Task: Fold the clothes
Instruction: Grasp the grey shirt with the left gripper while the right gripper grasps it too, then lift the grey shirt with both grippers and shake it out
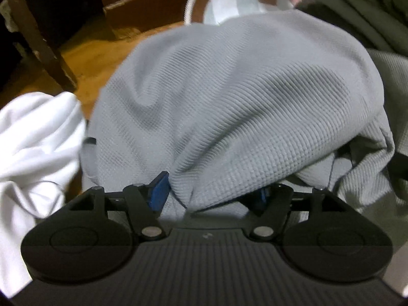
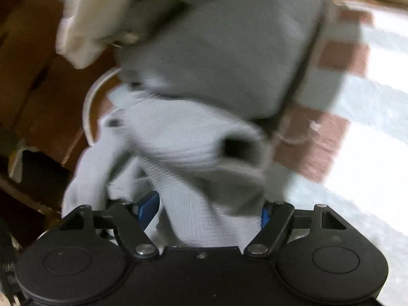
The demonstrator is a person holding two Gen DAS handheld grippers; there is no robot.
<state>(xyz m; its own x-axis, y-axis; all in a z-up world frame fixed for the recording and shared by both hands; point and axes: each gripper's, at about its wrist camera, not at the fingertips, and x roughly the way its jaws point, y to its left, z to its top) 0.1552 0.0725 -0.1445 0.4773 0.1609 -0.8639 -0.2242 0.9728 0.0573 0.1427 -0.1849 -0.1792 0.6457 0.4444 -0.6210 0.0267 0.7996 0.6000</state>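
No readable brand, label or text on anything I can see. On my left gripper, the blue pads sit apart with a bunch of the grey waffle-knit garment gathered between them; the right pad is mostly buried under cloth. Whether the pads truly bite it, I can't tell. The garment balloons up straight ahead of the fingers and fills most of the left wrist view. White cloth lies just left of it, olive cloth beyond at upper right, and a basket rim behind. The right wrist view is motion-blurred. The right gripper has the same grey garment running down between its spread blue pads; grip unclear. A checked red-and-white cloth is to the right.
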